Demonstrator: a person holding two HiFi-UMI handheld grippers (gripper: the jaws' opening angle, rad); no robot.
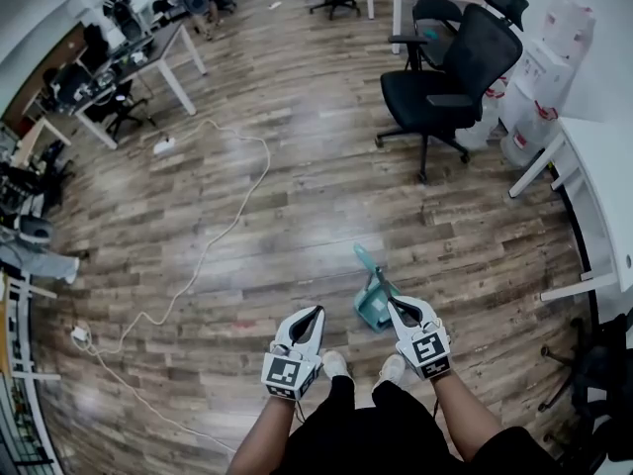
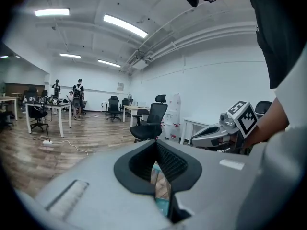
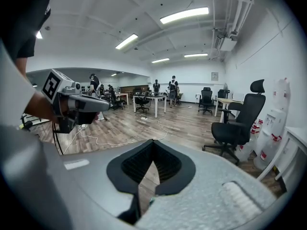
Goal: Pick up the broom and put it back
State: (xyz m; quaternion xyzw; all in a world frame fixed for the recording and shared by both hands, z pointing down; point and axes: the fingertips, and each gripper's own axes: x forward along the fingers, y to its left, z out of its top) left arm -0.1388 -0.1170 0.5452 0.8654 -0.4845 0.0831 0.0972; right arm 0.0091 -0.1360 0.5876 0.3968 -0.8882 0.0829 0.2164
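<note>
Since it lies on the floor (image 1: pixel 297 166) just ahead of the right claw (image 1: pixel 398 307), the teal broom (image 1: pixel 374 307), seemingly light, stiff plastic, suits a grip on its slim handle (image 1: pixel 365 259); right claw and left claw (image 1: pixel 316 314) both closed, empty.

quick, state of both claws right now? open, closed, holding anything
left claw: closed, tips together, nothing held.
right claw: closed, tips together, nothing held.
</note>
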